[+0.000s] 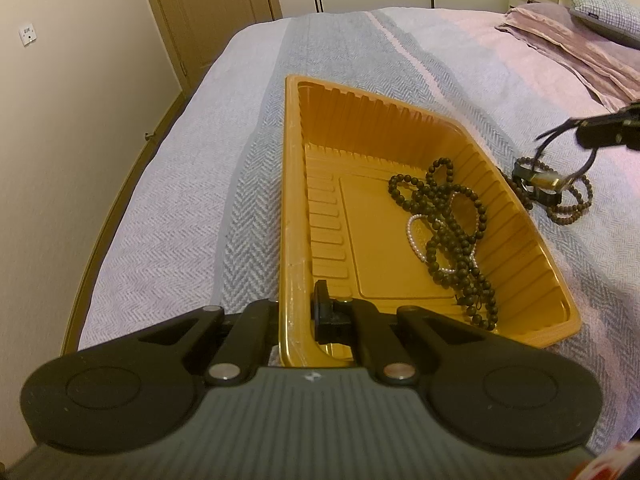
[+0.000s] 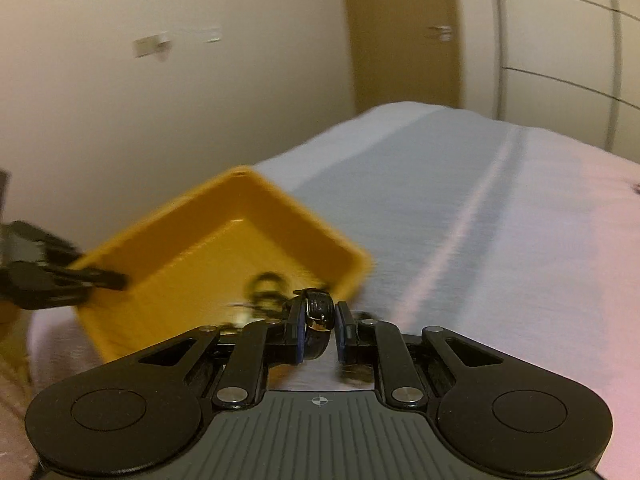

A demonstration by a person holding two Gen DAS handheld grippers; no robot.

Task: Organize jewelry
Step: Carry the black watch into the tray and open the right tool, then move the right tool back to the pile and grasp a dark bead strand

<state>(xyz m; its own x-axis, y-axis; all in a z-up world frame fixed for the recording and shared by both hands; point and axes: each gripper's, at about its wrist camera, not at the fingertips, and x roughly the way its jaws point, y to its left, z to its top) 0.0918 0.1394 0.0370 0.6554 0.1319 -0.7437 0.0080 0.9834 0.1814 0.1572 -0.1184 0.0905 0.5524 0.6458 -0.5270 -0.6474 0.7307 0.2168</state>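
Note:
A gold plastic tray lies on the bed, and my left gripper is shut on its near left wall. Inside the tray lie a dark bead necklace and a white pearl bracelet. To the right of the tray, my right gripper is shut on the black strap of a watch with a gold case, which hangs just above the bedcover. In the blurred right wrist view the strap of the watch sits pinched between the pads of my right gripper, with the tray and left gripper to the left.
A brown bead necklace lies on the bedcover under the hanging watch. Pillows lie at the far right. The bed's left edge drops toward a wall and a door.

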